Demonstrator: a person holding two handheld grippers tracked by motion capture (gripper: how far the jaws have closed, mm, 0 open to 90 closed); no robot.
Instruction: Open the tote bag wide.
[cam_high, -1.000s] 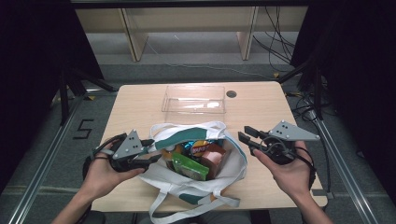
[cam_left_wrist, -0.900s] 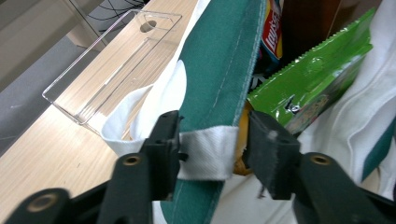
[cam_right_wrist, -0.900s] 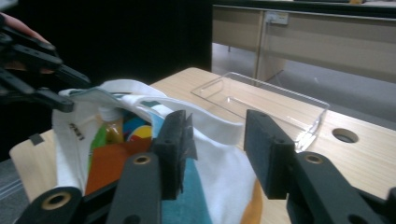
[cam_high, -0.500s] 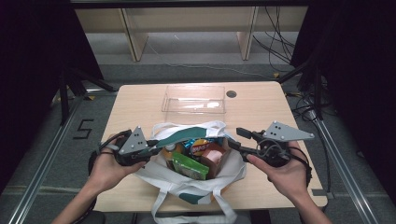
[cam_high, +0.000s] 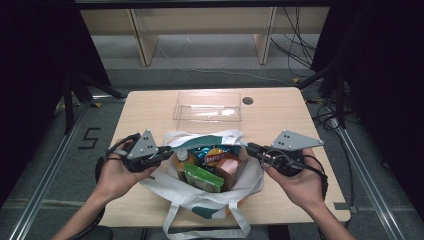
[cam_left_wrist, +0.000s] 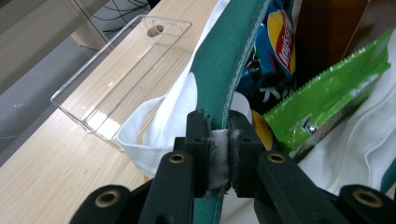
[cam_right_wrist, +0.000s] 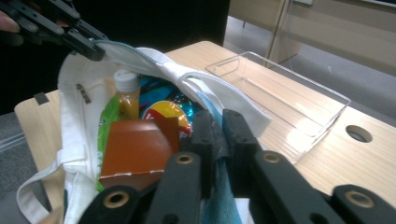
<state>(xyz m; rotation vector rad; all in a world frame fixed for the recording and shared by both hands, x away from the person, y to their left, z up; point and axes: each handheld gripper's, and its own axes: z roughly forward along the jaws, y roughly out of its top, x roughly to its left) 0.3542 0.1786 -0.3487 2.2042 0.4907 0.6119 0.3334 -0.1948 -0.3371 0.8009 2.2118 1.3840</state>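
Tools both just closed, clenched on rim of white cloth tote bag (cam_high: 200, 197) with green trim: left tool (cam_high: 162, 156) on left edge, right tool (cam_high: 251, 150) on right. Snack packs between tools; clear plastic tray (cam_high: 207, 106) beyond on bench.

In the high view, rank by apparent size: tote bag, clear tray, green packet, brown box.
1. tote bag
2. clear tray
3. and 4. green packet and brown box: look alike, both half buried in the bag, so unranked.
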